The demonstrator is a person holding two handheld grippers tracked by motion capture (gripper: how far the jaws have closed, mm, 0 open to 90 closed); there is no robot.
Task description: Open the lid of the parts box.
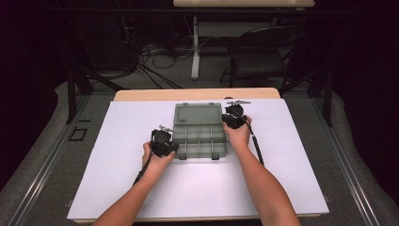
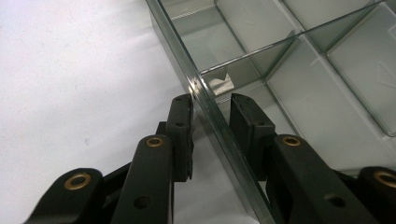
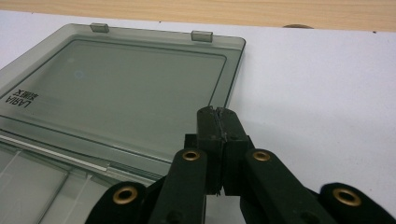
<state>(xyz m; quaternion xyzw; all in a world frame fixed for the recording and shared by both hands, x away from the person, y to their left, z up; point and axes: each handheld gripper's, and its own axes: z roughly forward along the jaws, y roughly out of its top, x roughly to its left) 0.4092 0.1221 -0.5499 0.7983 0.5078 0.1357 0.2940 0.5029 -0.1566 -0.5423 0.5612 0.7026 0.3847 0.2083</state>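
White sheet [image 1: 117,155] covers the table, a dark room with a chair [image 1: 259,56] beyond. Left gripper [image 2: 212,105] straddles the open box's [image 1: 200,134] side wall, jaws parted. Right gripper [image 3: 218,116], jaws closed, hovers beside the lid [image 3: 140,88].

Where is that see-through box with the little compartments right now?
In the high view the box lies open in the middle of the white table, its lid flat behind it. The left gripper is at its left wall, the right gripper at the lid's right edge.
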